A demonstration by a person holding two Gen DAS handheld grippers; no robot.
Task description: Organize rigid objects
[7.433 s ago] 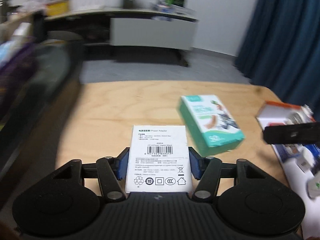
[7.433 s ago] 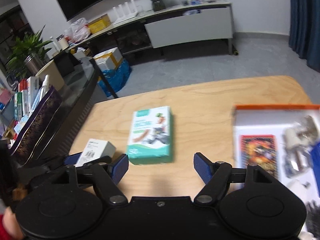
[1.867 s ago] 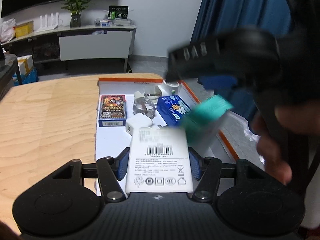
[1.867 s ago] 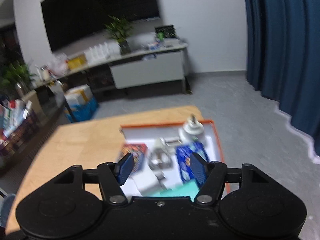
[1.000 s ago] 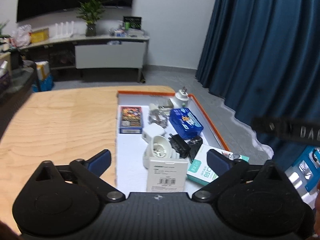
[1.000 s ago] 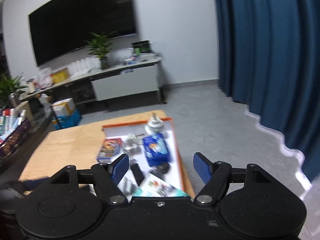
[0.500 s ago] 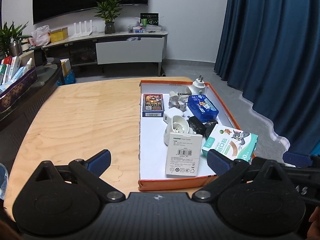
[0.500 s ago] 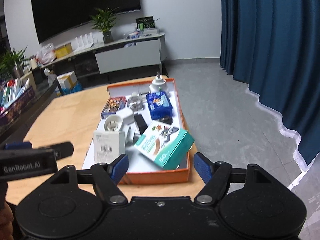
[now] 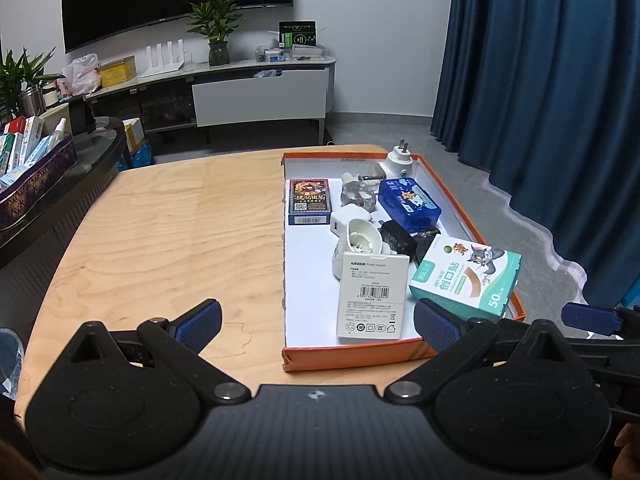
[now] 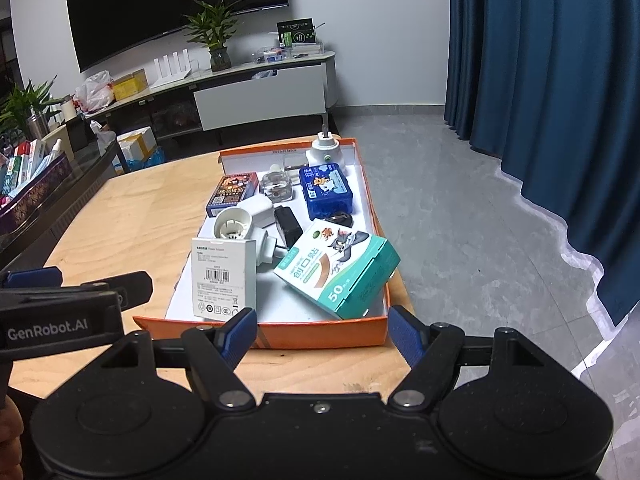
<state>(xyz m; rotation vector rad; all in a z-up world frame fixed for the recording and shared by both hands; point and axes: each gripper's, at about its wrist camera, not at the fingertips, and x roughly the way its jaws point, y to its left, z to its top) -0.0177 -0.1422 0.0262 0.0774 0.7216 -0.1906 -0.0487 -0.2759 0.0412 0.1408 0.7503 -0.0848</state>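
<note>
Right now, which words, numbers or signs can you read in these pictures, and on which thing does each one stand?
"GenRobot.AI": on the side of the left gripper, seen from the right wrist.
"50": on the teal box, on its lower corner.
"Power Adapter": on the white box, top line, barely legible.
Barcode digits and fine print on the white box: too small to read.
Chinese characters on the teal box, dark card box and blue box: too small or blurred to read.

orange tray [image 9: 472,224], teal box [image 9: 466,276]

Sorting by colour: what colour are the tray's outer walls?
Orange tray, clearest in the right wrist view.
</note>
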